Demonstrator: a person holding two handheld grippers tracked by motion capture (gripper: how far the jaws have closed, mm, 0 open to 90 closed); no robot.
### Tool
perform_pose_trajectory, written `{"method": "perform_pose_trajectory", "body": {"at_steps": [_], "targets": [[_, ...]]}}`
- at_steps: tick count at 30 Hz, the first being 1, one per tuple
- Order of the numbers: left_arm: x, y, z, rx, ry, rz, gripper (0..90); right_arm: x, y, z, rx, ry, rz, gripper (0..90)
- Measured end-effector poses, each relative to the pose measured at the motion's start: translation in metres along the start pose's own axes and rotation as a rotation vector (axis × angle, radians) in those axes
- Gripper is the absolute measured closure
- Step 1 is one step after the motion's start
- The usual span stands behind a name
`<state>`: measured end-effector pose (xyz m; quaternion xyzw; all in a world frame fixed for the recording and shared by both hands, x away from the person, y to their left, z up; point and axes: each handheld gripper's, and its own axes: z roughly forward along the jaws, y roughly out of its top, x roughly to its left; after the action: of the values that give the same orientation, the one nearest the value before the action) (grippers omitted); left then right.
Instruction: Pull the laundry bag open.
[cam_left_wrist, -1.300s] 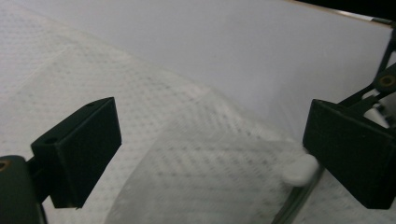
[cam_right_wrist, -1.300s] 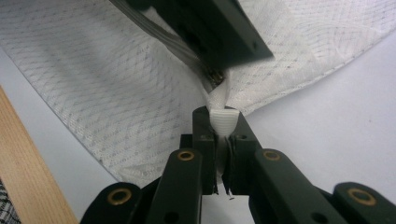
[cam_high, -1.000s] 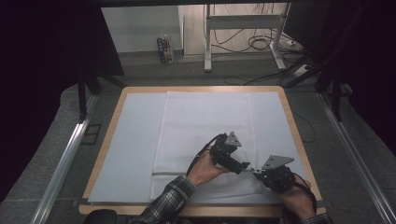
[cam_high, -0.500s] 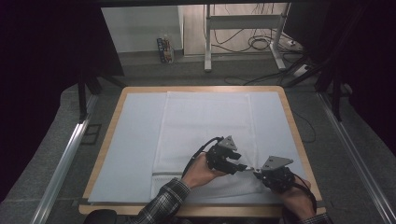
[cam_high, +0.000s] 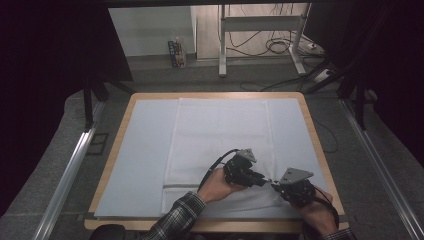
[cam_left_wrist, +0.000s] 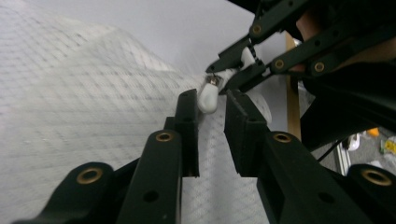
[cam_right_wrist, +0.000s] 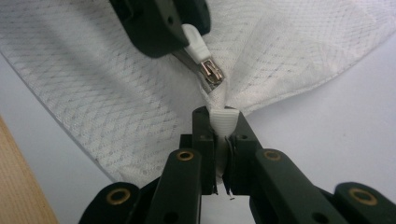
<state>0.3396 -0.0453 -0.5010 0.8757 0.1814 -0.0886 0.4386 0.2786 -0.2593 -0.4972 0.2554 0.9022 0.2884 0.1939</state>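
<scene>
partly hidden, the zipper pull (cam_right_wrist: 201, 49) sits inside the left tongs (cam_right_wrist: 187, 32).

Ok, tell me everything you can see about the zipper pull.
The zipper pull is a white plastic-looking tab on a small metal slider, at the white mesh cloth's edge. It sits between the left gripper's jaw tips, which have just been closing; grip unclear. The right gripper clamps the cloth beside it.

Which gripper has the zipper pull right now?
The left gripper: its fingers have just been closing and now pinch the white zipper pull. The right gripper clamps the cloth end instead.
</scene>
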Motion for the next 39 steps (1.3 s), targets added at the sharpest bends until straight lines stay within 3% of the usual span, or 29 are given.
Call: {"method": "perform_pose_trajectory", "body": {"at_steps": [9,16,22,28,39], "targets": [[0.0004,0.0017,0.0005,0.009,-0.006,-0.005,80.4,0.0013,0.0005,-0.0001,-0.001,-0.009,-0.014,83.4],[-0.0029,0.0008,0.0023,0.034,0.015,0.038,81.8,0.0011,0.0003,0.0010,0.008,-0.009,-0.021,83.1],[0.0021,0.0012,0.0008,0.016,-0.024,-0.016,78.5,0.0019,0.0005,0.0009,0.007,-0.017,-0.024,83.1],[0.0032,0.0034,-0.0006,0.011,-0.022,-0.031,76.2,0.0017,0.0003,0.0011,0.010,-0.018,-0.028,83.1],[0.0001,0.0042,0.0023,0.026,-0.017,-0.043,82.5,0.0010,0.0002,0.0008,0.008,-0.024,-0.021,83.0]]}}
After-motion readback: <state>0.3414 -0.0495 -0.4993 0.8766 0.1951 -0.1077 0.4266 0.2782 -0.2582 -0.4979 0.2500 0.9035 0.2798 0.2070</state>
